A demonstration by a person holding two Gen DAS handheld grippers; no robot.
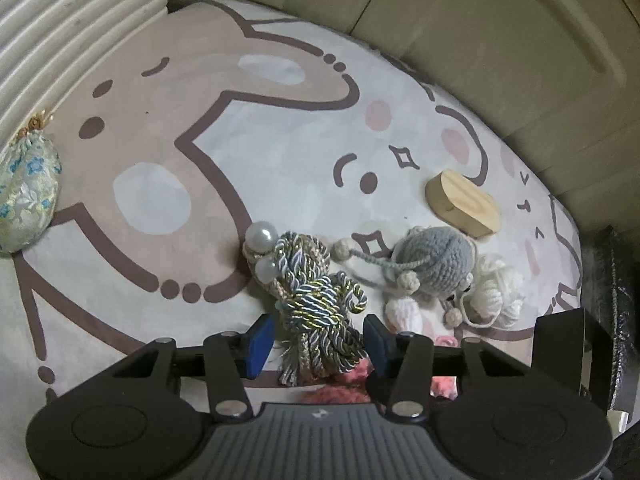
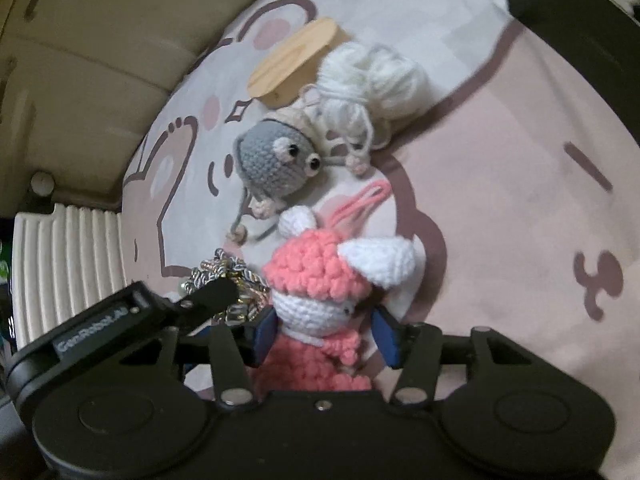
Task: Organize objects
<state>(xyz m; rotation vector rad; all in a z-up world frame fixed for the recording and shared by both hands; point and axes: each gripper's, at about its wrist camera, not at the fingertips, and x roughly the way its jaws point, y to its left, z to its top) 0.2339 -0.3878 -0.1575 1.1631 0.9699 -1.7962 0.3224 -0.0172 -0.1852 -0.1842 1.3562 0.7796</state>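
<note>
The left tool (image 1: pixel 318 344) straddles the braided cord tassel (image 1: pixel 316 300), blue pads apart, not clamped. The right tool (image 2: pixel 326 334) brackets the pink crochet doll (image 2: pixel 320 300), contact uncertain. Both lie on the printed mat (image 1: pixel 260 152); the grey crochet toy (image 1: pixel 432 260) sits at 1 o'clock, apparently awaiting sorting.

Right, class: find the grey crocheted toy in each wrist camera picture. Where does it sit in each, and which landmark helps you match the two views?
Left wrist view: the grey crocheted toy lies right of centre, seen from behind, just below the wooden block.
Right wrist view: the toy lies above centre, eyes showing.
Shared landmark: the wooden block, with the white yarn ball beside the toy.
</note>
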